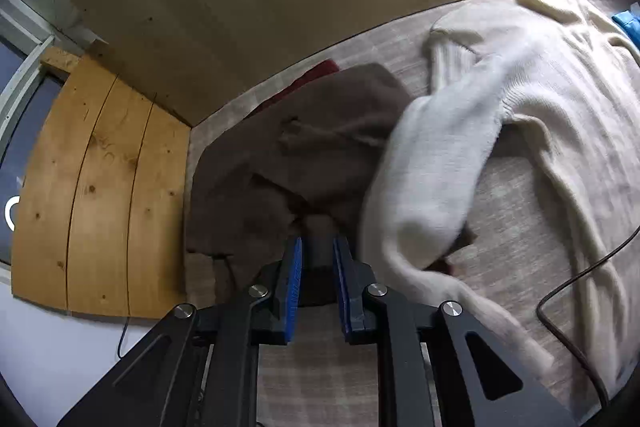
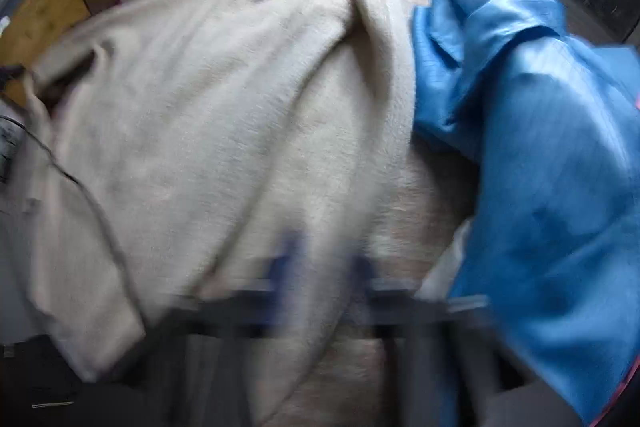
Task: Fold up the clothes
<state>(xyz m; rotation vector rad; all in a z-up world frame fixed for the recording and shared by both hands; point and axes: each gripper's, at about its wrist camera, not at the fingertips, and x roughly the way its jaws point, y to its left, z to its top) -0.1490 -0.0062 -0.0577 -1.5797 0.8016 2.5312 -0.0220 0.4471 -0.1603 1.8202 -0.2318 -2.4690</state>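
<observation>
My left gripper (image 1: 318, 259) has its blue pads a little apart with brown cloth (image 1: 280, 155) bunched between them; they look closed on a fold of it, though I can't be sure the pads bite. My right gripper (image 2: 324, 267) is motion-blurred, so I can't tell whether its fingers are apart or together, or whether it holds anything. The cream sweater (image 1: 500, 99) sprawls unfolded over the rug (image 1: 520, 219), body at 1 to 3 o'clock from the left tool, one sleeve draped down across the brown cloth to about 2 o'clock just beside the pads. In the right view the sweater (image 2: 220, 115) fills 9 to 12 o'clock, its hem reaching the tool; the blue garment (image 2: 540, 147) is heaped at 1 to 3 o'clock, touching the sweater's edge. A thin cable (image 1: 560, 291) runs over the sweater. Judged handling: knit is soft, limp, fairly heavy, grippy, will sag and stretch, so pinch at hem corners or shoulders, not mid-panel. Blue fabric looks thin, light, slick; take a seam or collar. Brown is fuzzy and soft; grip an edge.
</observation>
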